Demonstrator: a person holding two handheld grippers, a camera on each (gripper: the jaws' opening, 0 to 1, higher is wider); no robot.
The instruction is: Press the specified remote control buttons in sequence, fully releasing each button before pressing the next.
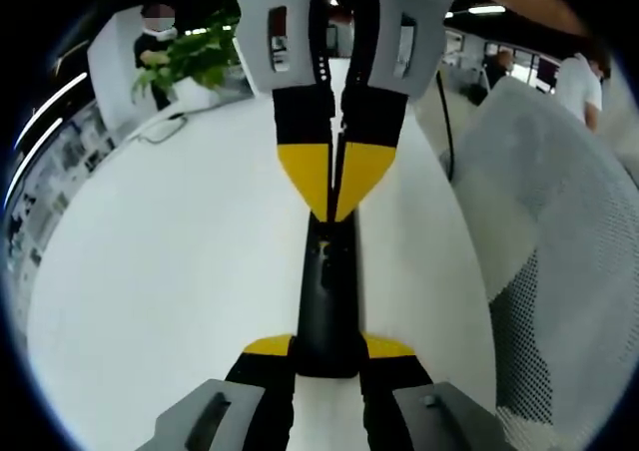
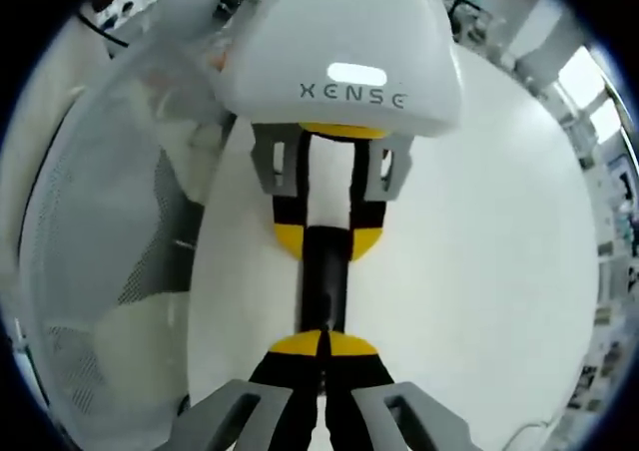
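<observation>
The white bench [image 1: 150, 271] is the largest thing here, and it carries the slim black remote control [image 1: 327, 301], which lies along the middle of both views. Beside the bench stands a white mesh chair [image 1: 559, 271], and at the far end there is a green plant [image 1: 195, 57] in a white pot.

The left hand-held gripper [image 1: 327, 356] holds the near end of the remote control: in the left gripper view its yellow tips sit on both sides of the black body and pinch it. In the right gripper view the same hand-held gripper is seen from the front, its jaws around the far end of the remote.

The right hand-held gripper [image 2: 324, 343] has its jaws pressed together with nothing between them, so the two yellow tips make one point. This point rests on or just above the upper face of the remote control; I cannot tell if it really presses down.

The buttons are too dark and small to read, so I cannot say which one is under the tip. My judgement is that the task is in the pressing part: the remote is fixed and one press is in hand. How many presses are done and how many are left, the pictures do not show.
</observation>
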